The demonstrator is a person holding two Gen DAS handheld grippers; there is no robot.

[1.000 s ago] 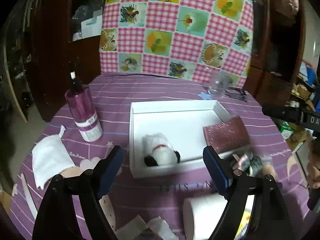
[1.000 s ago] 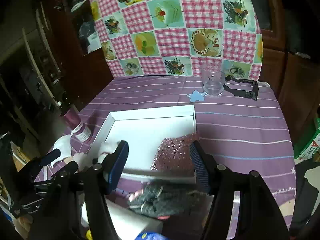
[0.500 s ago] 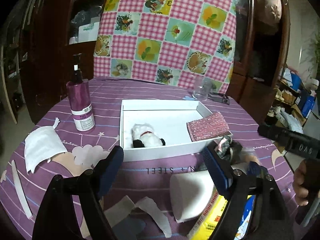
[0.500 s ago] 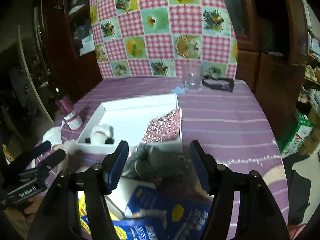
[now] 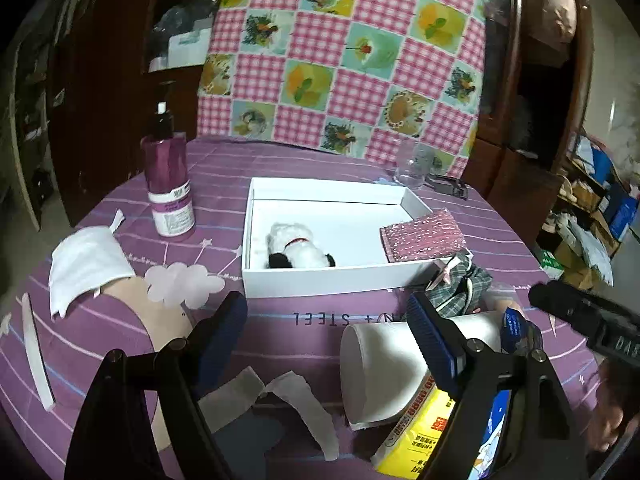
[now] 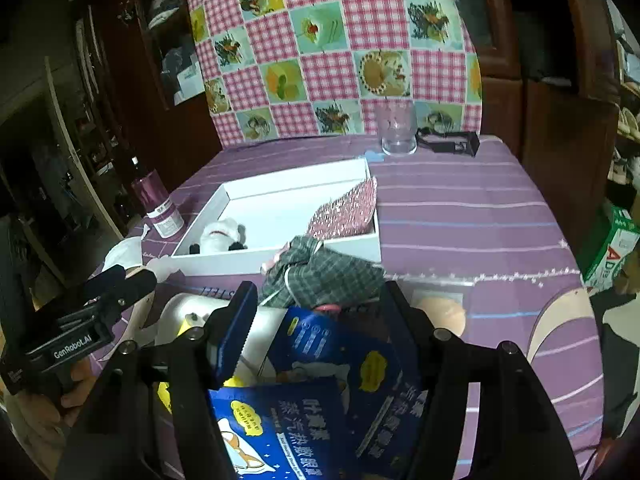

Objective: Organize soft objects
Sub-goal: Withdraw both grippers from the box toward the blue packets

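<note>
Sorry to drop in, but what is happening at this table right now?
A person holds a gripper in each hand, tidying soft things into a white box. A plush toy already lies inside, and a pink sponge leans on its rim. The right gripper hangs open near a grey plaid cloth; the left gripper is open and empty.

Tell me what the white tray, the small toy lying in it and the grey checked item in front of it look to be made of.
White tray: looks like matte cardboard, with thin, straight, folded walls. Small toy: white plush with black patches, fuzzy outline, apparently a thin red collar. Grey checked item: woven plaid fabric, crumpled, with a pale cord and a pink bow; what it is stays unclear.
</note>
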